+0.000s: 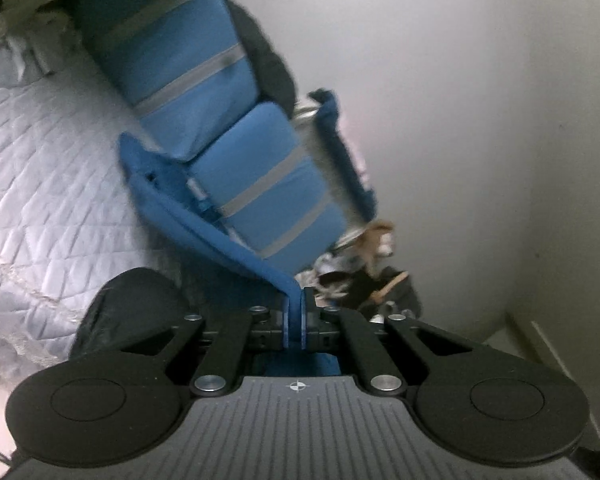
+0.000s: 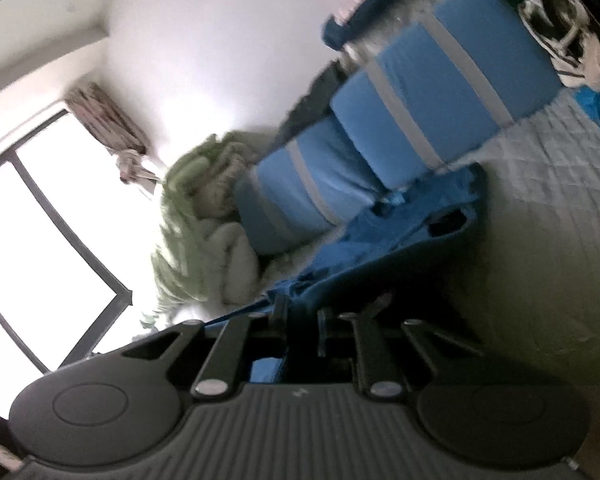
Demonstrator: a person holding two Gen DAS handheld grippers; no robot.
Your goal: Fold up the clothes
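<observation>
Left gripper | clamps blue garment | right gripper likewise

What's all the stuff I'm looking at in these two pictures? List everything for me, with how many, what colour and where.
blue garment: one, deep blue, stretched above the bed, clamped at both ends.
blue cushions: two, light blue with grey stripes, along the wall at the bed's edge.
quilted bedspread: one, pale grey, covering the bed.
green-and-cream bedding heap: one, by the window end.
window: one, bright, dark frame.
curtain: one, patterned, bunched above the window.
wall: white, behind the cushions.
left gripper: one, black, fingers shut on the garment.
right gripper: one, black, holding the garment's other end.
</observation>
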